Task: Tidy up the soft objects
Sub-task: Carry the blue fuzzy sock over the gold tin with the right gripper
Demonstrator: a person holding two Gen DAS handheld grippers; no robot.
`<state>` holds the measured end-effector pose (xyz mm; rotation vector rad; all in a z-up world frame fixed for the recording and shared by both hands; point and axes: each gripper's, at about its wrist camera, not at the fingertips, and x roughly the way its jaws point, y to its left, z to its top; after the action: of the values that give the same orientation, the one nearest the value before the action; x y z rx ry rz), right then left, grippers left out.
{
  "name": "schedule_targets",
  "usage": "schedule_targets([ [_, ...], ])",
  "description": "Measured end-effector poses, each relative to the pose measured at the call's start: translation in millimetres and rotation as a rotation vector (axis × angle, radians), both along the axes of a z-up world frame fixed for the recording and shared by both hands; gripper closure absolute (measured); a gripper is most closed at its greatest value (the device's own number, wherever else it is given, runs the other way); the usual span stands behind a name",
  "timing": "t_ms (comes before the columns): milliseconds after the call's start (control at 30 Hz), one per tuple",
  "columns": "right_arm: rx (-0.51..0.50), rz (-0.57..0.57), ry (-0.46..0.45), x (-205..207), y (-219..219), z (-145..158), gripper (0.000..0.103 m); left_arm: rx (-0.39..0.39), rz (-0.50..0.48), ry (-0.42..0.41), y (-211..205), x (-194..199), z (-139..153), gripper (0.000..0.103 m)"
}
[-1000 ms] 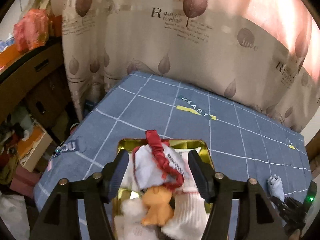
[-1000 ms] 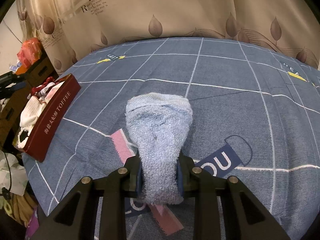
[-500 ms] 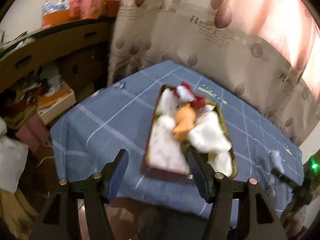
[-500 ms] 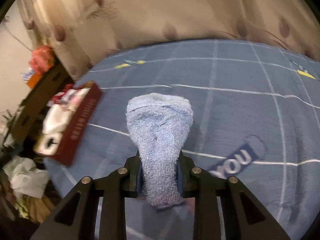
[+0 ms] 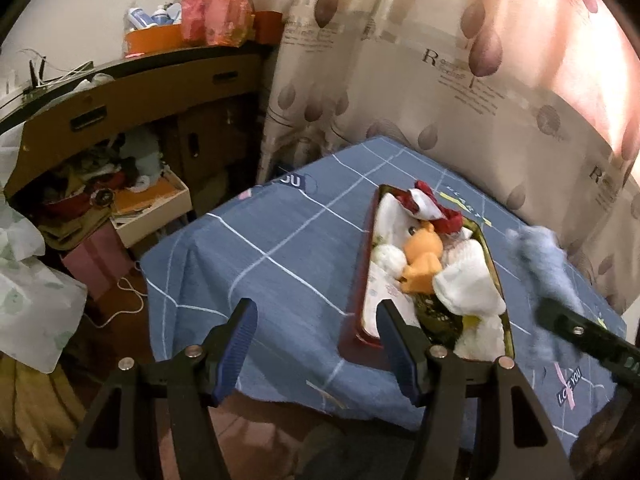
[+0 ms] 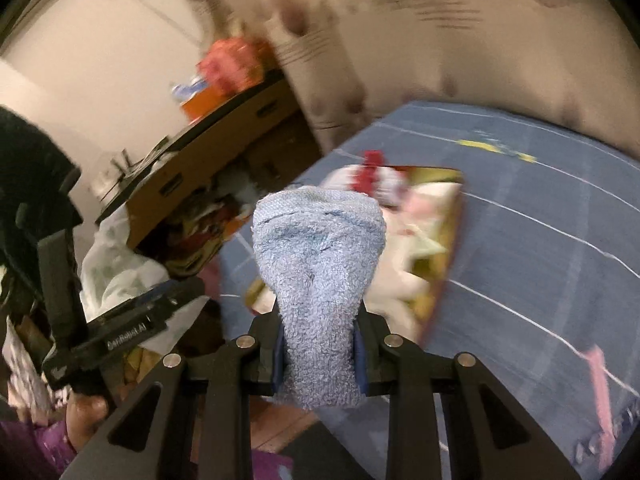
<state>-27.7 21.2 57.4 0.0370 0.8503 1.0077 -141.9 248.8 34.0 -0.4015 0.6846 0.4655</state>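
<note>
We saw the blue checked cloth (image 5: 288, 256) covering the table, and only the left wrist view gave us its near corner hanging over the floor, with the leaf-printed curtain (image 5: 460, 92) behind it. That same view showed the brown cabinet (image 5: 132, 92) to the left, cluttered below, with a pink bag (image 5: 216, 20) and an orange box (image 5: 154, 38) on top. The right wrist view caught these only as blurred shapes.

On the cloth lay the long red tin (image 5: 362, 276), gold inside, holding white socks (image 5: 468, 284), an orange plush toy (image 5: 422, 256) between them, and a red-and-white piece (image 5: 430, 206) at the far end. From the left wrist we looked down into it clearly; from the right wrist the tin (image 6: 448, 264) was smeared by motion and half hidden behind the held towel.

The light blue towel (image 6: 318, 276) filled the middle of the right wrist view, where we saw the right gripper (image 6: 319, 354) clamped on its lower part, both pads pressed into the cloth, the rolled end standing up in front of the tin. In the left wrist view the same towel (image 5: 548, 264) appeared blurred at the right, in the air just beside the tin's right rim, with the dark right gripper (image 5: 580, 332) below it.

The left gripper (image 5: 316, 344) hung with its fingers (image 5: 240, 340) spread wide and nothing between them, over the cloth's near edge, its right finger overlapping the tin's near end. The right wrist view showed it (image 6: 120, 320) only from the side, at the left, so there we could not judge its gap.
</note>
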Motion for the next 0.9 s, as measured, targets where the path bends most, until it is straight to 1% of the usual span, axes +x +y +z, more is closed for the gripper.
schedule_targets([
  [133, -0.031, 0.032, 0.008, 3, 40, -11, 0.079, -0.038, 0.006, -0.038, 8, -5, 1, 0.039],
  [200, -0.065, 0.034, -0.016, 6, 52, -17, 0.079, -0.047, 0.007, -0.048, 9, -6, 1, 0.039],
  [267, -0.085, 0.041, -0.008, 9, 63, -25, 0.079, -0.05, -0.003, -0.049, 7, -5, 1, 0.039],
  [333, -0.104, 0.04, -0.01, 9, 68, -34, 0.079, -0.024, -0.008, -0.035, 4, -2, 1, 0.039],
  [467, -0.155, 0.044, -0.055, 7, 75, -41, 0.079, 0.012, -0.017, -0.015, -1, 2, 0, 0.039],
  [533, -0.175, 0.047, -0.071, 8, 80, -45, 0.079, 0.015, -0.017, -0.011, -1, 3, 0, 0.039],
  [667, -0.191, 0.052, -0.07, 12, 86, -53, 0.079, 0.012, -0.011, 0.009, 3, 5, -4, 0.039],
  [767, -0.214, 0.05, -0.108, 9, 90, -56, 0.079, 0.01, -0.012, 0.027, 4, 7, -7, 0.039],
  [900, -0.232, 0.042, -0.135, 9, 94, -63, 0.078, 0.033, -0.011, 0.054, 2, 11, -9, 0.039],
])
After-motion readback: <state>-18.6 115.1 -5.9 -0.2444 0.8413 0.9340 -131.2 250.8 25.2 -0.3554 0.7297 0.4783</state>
